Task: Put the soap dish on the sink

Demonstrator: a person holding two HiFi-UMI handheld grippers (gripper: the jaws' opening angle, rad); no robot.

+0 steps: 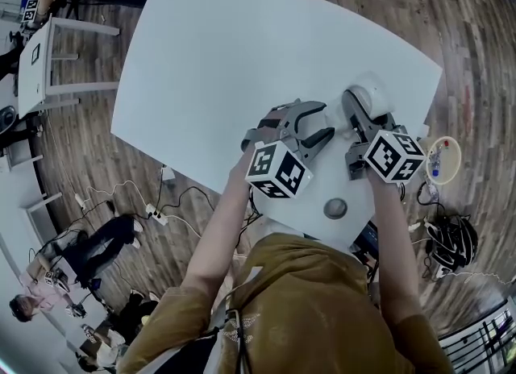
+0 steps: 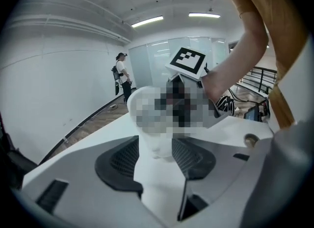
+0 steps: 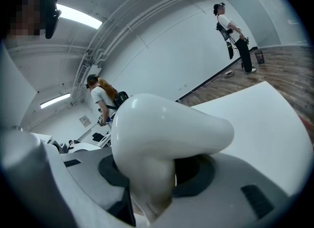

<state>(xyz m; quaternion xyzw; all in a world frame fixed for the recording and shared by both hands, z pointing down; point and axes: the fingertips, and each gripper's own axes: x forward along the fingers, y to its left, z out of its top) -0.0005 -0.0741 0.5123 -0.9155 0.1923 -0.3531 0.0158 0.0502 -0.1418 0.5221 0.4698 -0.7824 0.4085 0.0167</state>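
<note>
The soap dish [image 1: 369, 90] is a glossy white rounded piece just above the white table [image 1: 234, 66], near its right corner. My right gripper [image 1: 363, 105] is shut on it: in the right gripper view the soap dish [image 3: 162, 128] fills the gap between the dark pads. My left gripper [image 1: 321, 121] stands open just left of it, fingertips pointing at the dish and apart from it. In the left gripper view the soap dish [image 2: 153, 141] shows past the spread jaws, partly behind a mosaic patch, with the right gripper's marker cube [image 2: 186, 61] above it.
A round grey grommet [image 1: 335, 208] sits in the table near its front edge. On the wooden floor lie cables [image 1: 153, 211], a yellow disc [image 1: 443, 160] and a dark helmet [image 1: 451, 239]. A small white table [image 1: 36, 62] stands at the far left. People stand by the far walls.
</note>
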